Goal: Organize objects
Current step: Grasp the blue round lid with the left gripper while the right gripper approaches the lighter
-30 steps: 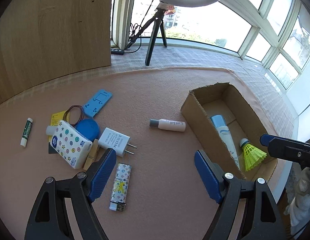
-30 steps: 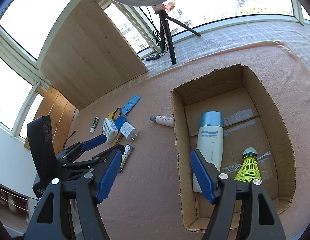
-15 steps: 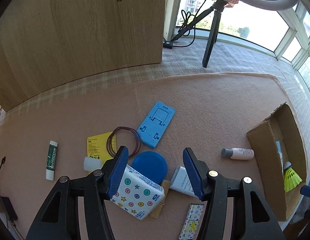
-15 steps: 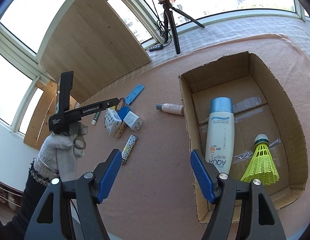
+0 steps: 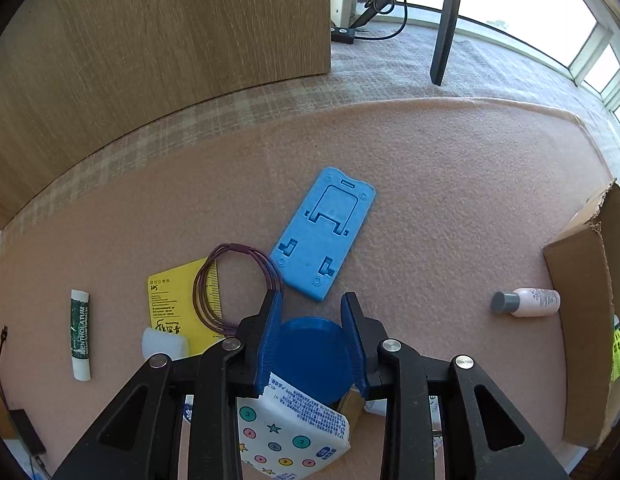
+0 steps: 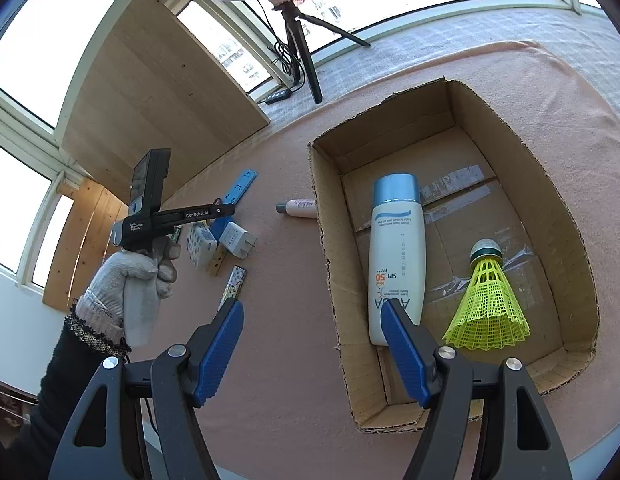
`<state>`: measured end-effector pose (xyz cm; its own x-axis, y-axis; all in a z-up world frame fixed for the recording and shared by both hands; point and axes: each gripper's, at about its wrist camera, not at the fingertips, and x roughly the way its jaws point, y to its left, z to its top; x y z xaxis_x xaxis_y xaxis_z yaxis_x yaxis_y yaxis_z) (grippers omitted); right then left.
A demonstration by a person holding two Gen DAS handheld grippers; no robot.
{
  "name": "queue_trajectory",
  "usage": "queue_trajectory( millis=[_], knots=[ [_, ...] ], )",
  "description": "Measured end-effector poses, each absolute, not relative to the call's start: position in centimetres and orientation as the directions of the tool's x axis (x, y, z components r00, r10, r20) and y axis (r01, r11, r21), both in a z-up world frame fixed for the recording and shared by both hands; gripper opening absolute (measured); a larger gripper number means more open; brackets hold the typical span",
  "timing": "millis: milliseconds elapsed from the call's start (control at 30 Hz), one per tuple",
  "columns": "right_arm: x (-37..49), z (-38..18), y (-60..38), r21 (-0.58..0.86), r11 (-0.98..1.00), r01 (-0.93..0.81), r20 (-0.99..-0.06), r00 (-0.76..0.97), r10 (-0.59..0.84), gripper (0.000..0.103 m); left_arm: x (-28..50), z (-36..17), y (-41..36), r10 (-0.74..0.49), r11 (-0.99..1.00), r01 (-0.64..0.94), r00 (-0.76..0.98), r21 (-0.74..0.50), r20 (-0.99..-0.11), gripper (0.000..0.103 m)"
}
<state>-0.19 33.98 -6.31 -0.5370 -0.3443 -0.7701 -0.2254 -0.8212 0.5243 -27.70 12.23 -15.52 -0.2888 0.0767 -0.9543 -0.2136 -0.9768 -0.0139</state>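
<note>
The left gripper [image 5: 312, 316] points steeply down over the cluster of small items on the pink felt mat [image 5: 450, 184]. Its jaws have just been closing, and the blue round case [image 5: 312, 354] sits between the blue pads [image 5: 267, 344]; whether the pads already press on its rim cannot be told from this angle. The case lies partly on a dotted tissue packet [image 5: 287, 430], with a wooden clothespin [image 5: 352, 404] at its right edge.

Beside the case lie the maroon hair ties [image 5: 233, 288] over a yellow card [image 5: 171, 300], a blue phone stand [image 5: 324, 232] just beyond, a white eraser [image 5: 165, 344] and a lip balm stick [image 5: 79, 334] well to the left. A small pink bottle [image 5: 528, 302] rests near the cardboard box [image 5: 582, 320].

The right gripper [image 6: 312, 328] hangs above the box's near wall, jaws standing apart with nothing between them. Inside the box [image 6: 546, 184] lie a sunscreen bottle [image 6: 396, 248] and a yellow shuttlecock [image 6: 488, 304], side by side, not touching. A gloved hand [image 6: 127, 280] carries the left tool.
</note>
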Motion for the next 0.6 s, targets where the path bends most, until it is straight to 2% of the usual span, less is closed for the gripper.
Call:
queue_trajectory(
  millis=[267, 600],
  knots=[
    [-1.0, -5.6, 31.1, 0.527, -0.837, -0.148, -0.759, -0.525, -0.385, 0.068, -23.4, -15.5, 9.8, 0.113, -0.980, -0.192, -0.306, -0.054, -0.946, 0.032],
    [-3.0, -5.7, 25.2, 0.522, -0.853, -0.028, -0.759, -0.472, -0.449, 0.068, -13.7, -15.8, 7.5, 0.213, -0.970, -0.189, -0.360, -0.153, -0.908, 0.032]
  ],
)
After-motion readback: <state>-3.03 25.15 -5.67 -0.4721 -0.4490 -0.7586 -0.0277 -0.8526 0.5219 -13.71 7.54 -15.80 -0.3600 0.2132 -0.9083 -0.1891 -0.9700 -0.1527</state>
